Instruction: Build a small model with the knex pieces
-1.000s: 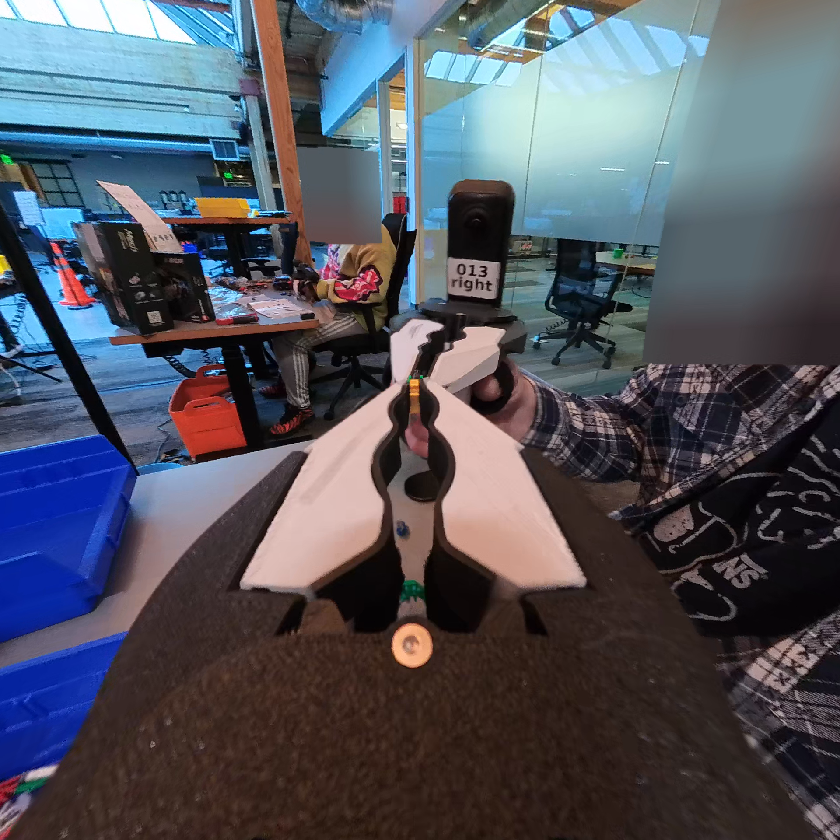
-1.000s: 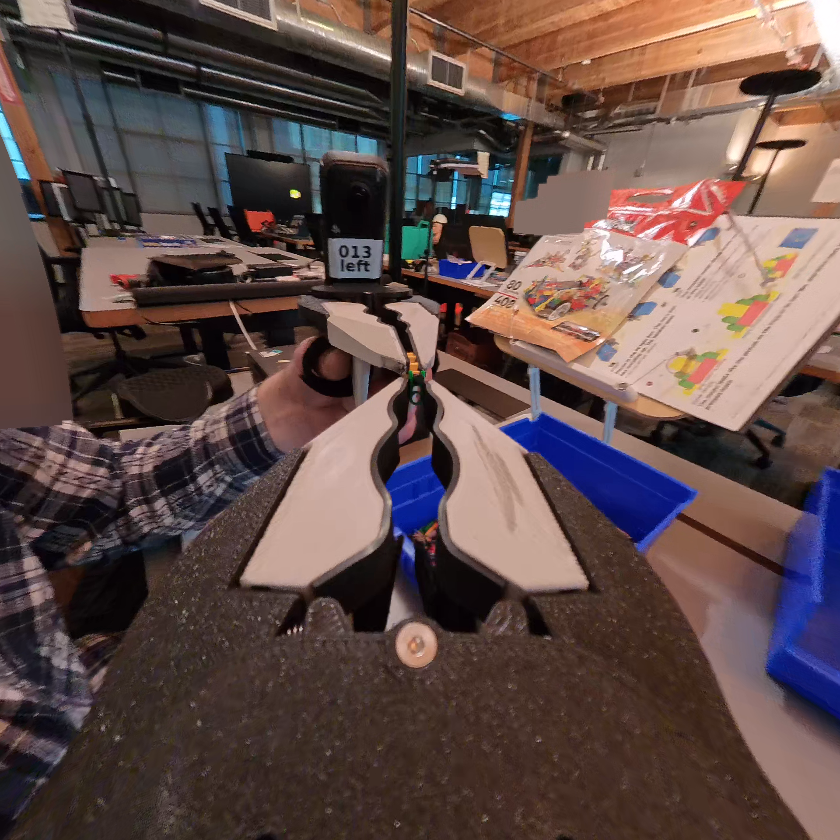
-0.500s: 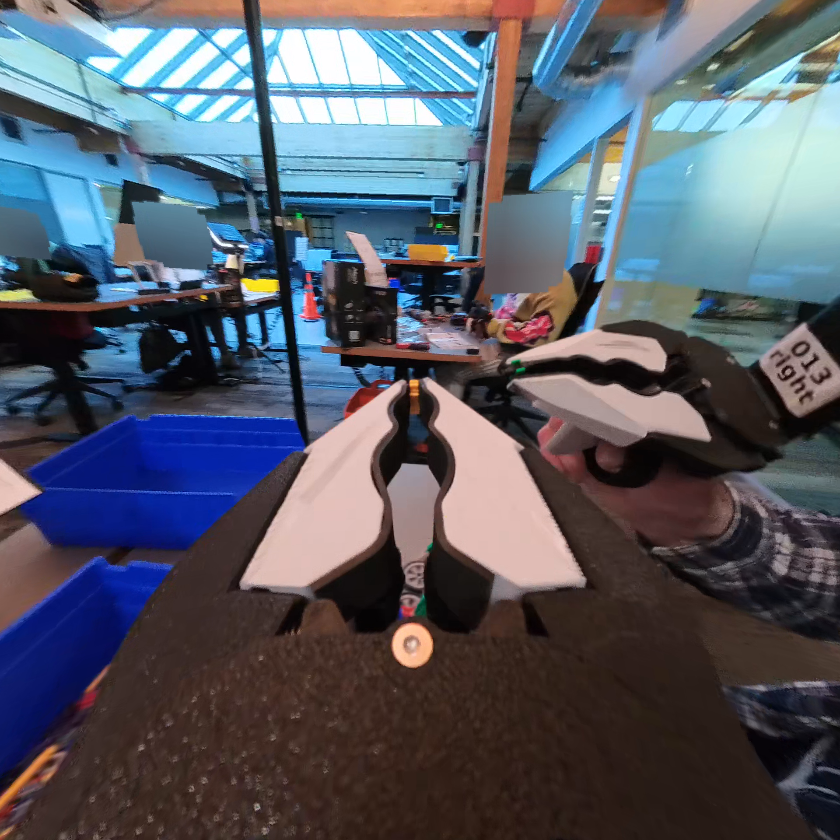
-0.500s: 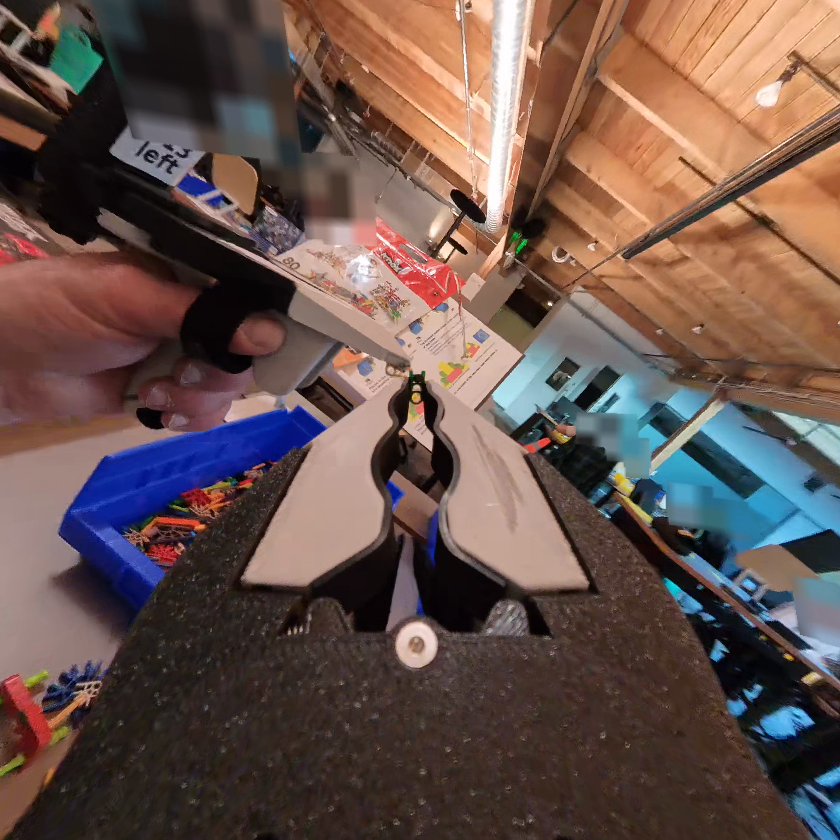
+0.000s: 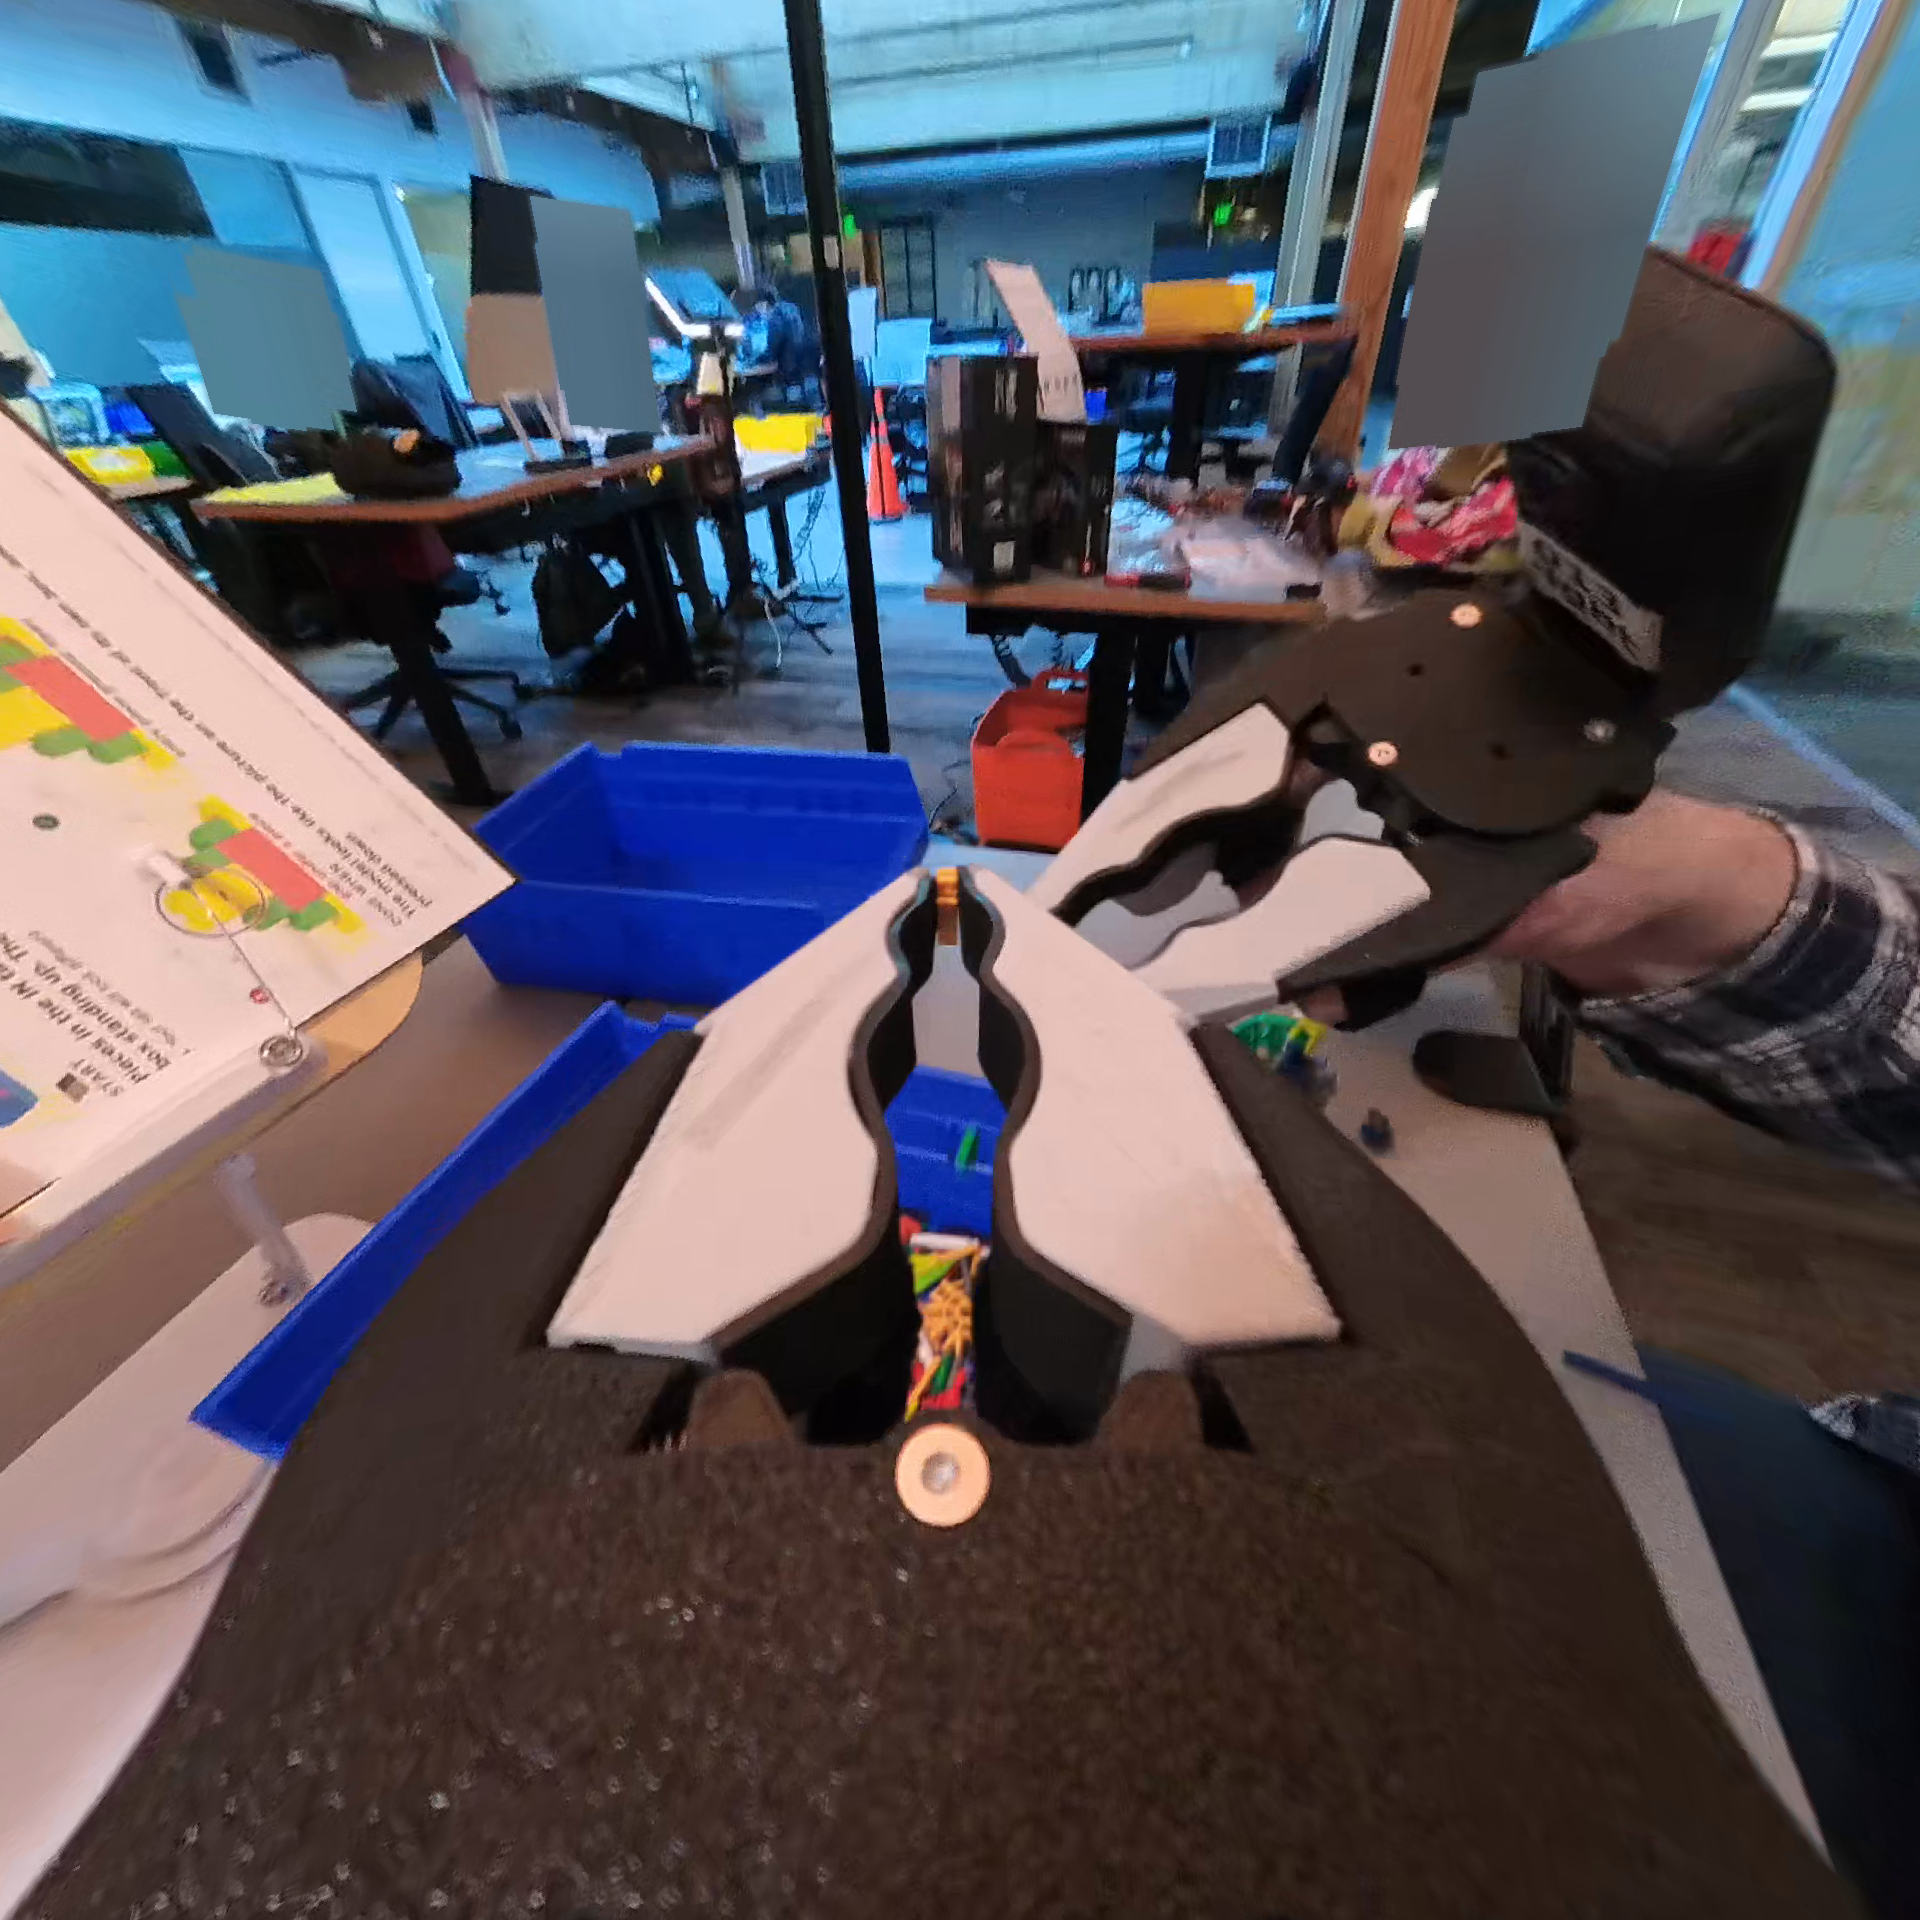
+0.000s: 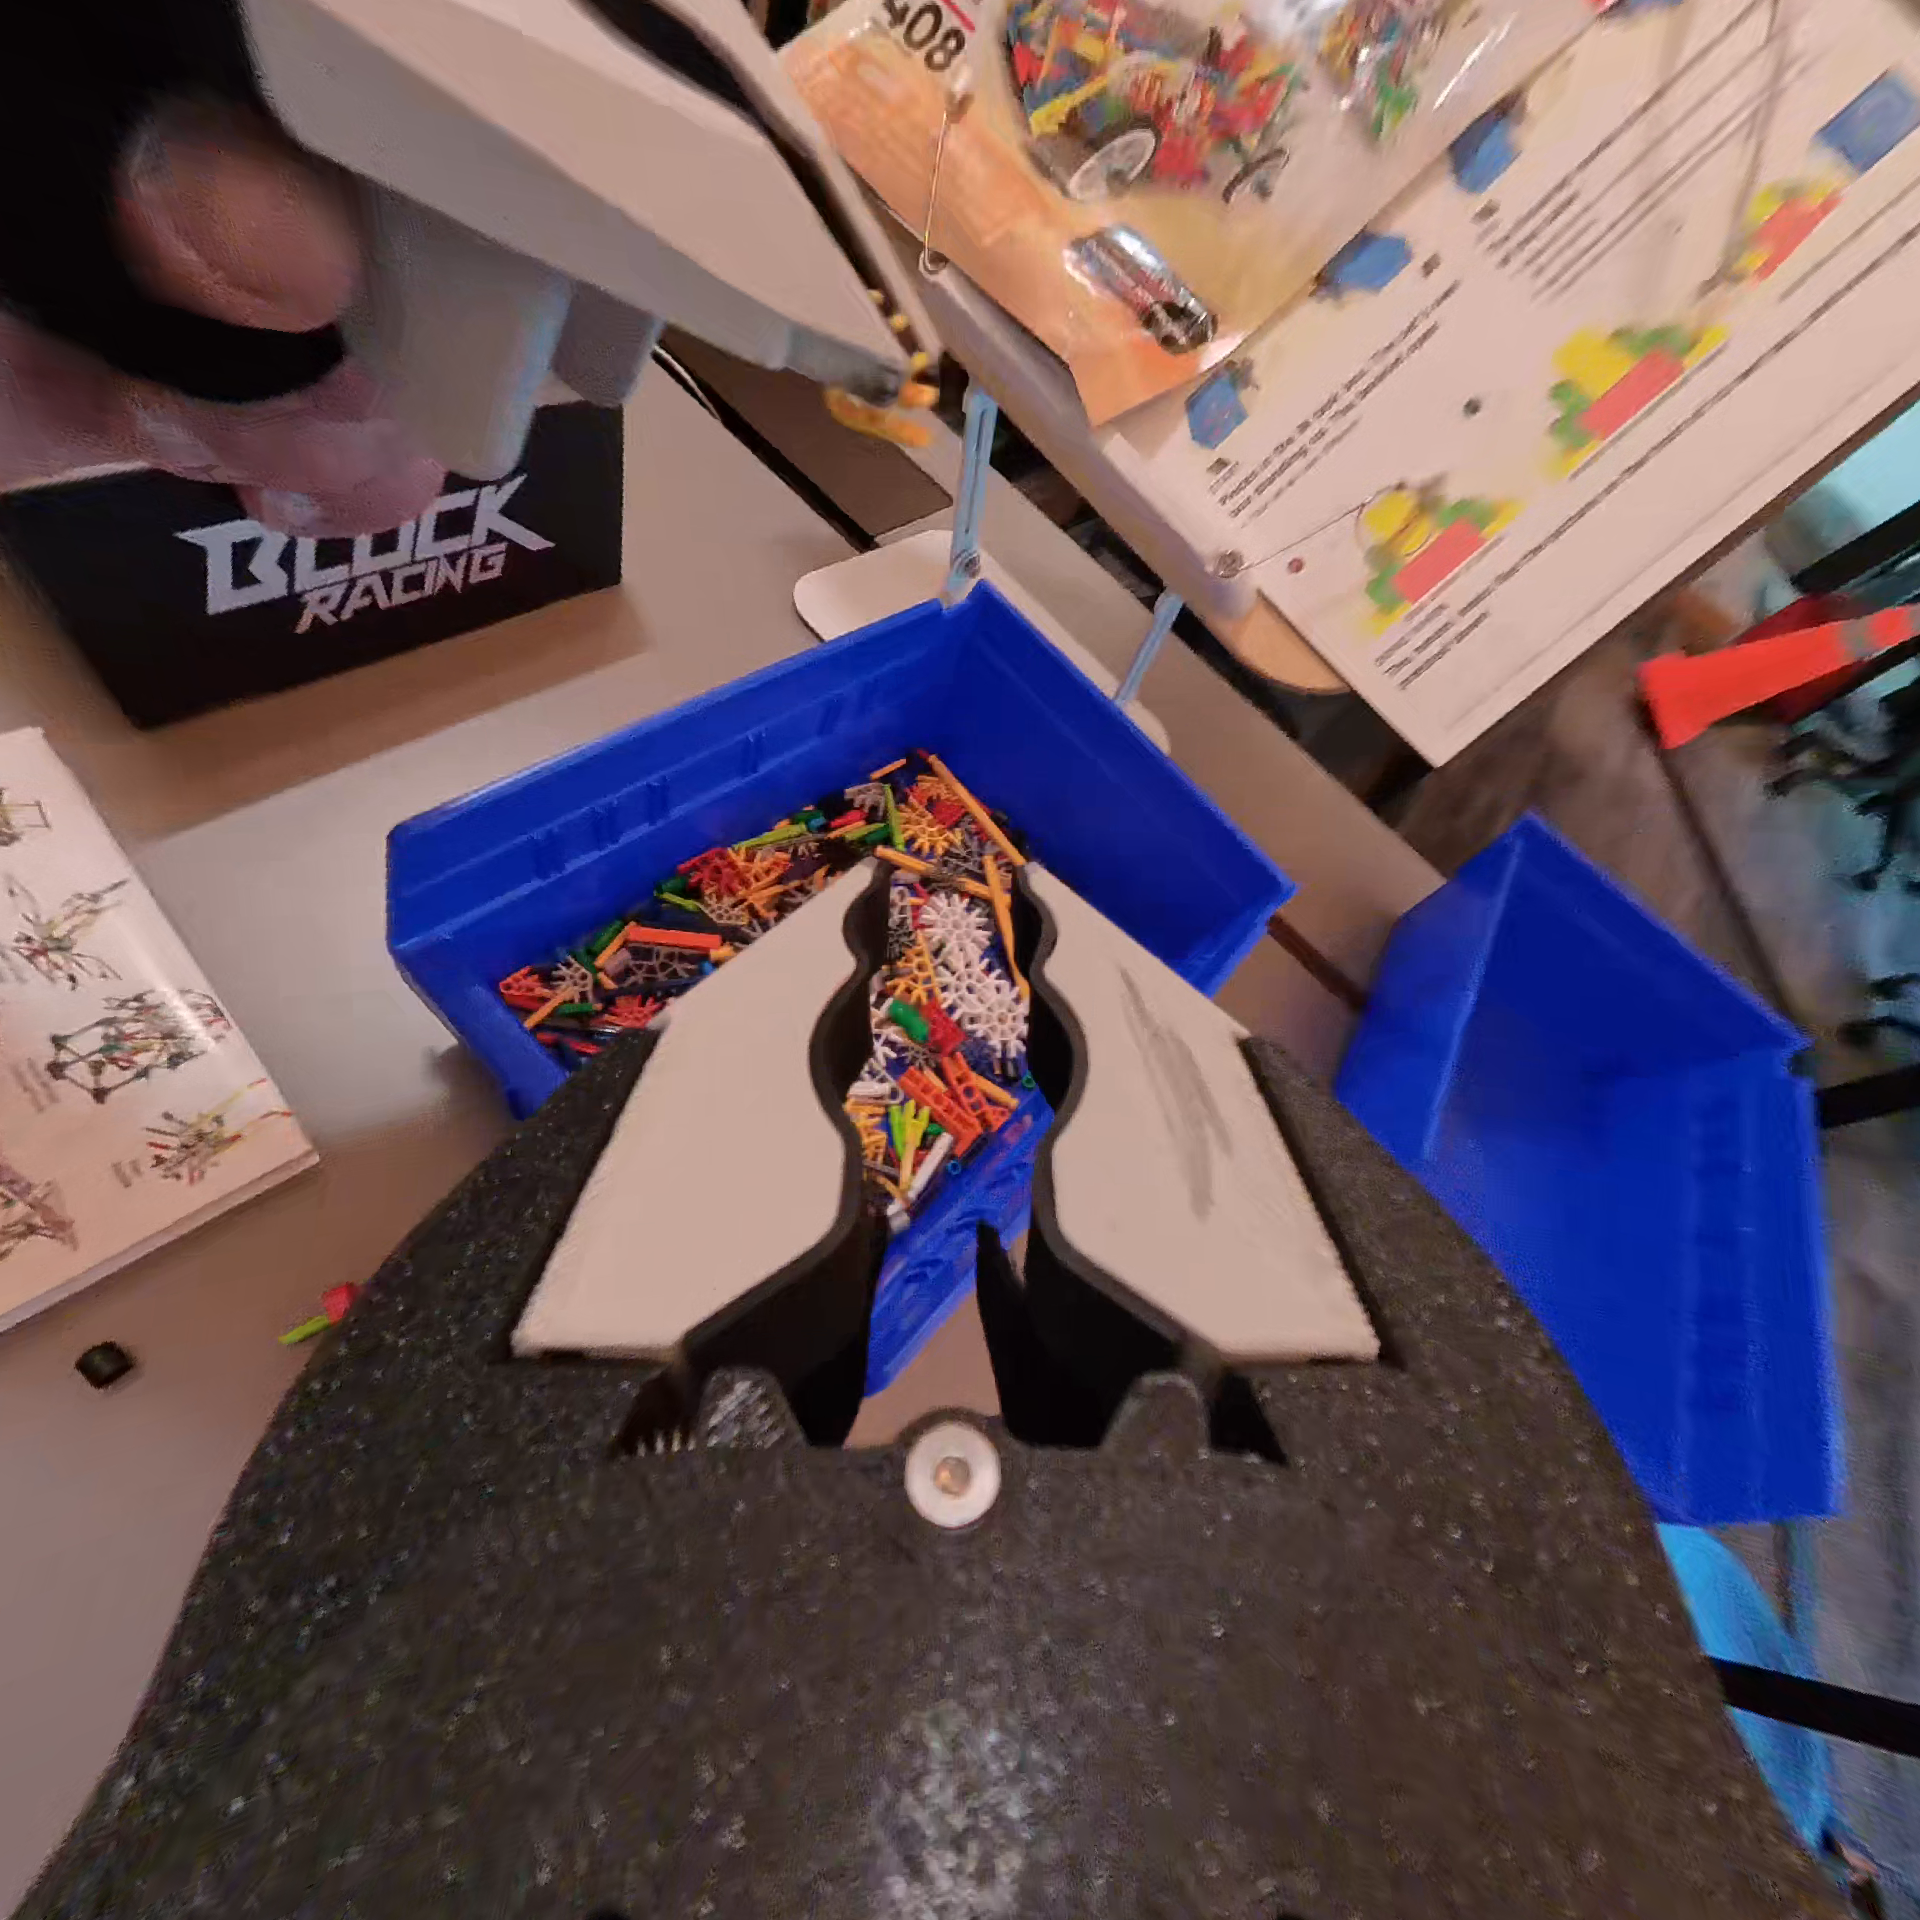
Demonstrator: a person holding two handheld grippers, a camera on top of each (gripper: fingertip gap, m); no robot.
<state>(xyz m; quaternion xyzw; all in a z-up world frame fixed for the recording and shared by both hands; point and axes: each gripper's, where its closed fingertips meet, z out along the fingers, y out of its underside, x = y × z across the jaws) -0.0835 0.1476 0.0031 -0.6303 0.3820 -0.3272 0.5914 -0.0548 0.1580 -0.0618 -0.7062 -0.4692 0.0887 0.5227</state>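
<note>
Now, over on the left, the left gripper [image 5: 947, 902] is pinched tight on a small orange plastic piece [image 5: 947, 921] at its tips, held in the air above the near blue plastic bin [image 6: 831, 717] of mixed coloured building pieces [image 6: 925, 997]; a white instruction sheet [image 5: 156, 831] on a tilted stand sits to its left; moving right, the right gripper [image 6: 954, 881] hovers over that same bin, fingers parted by a narrow gap with nothing between them; a second blue bin [image 6: 1590, 1174] lies just beside, on the right; a black printed box [image 6: 343, 592] and an open booklet [image 6: 114, 1029] rest on the grey table [image 6: 312, 904].
</note>
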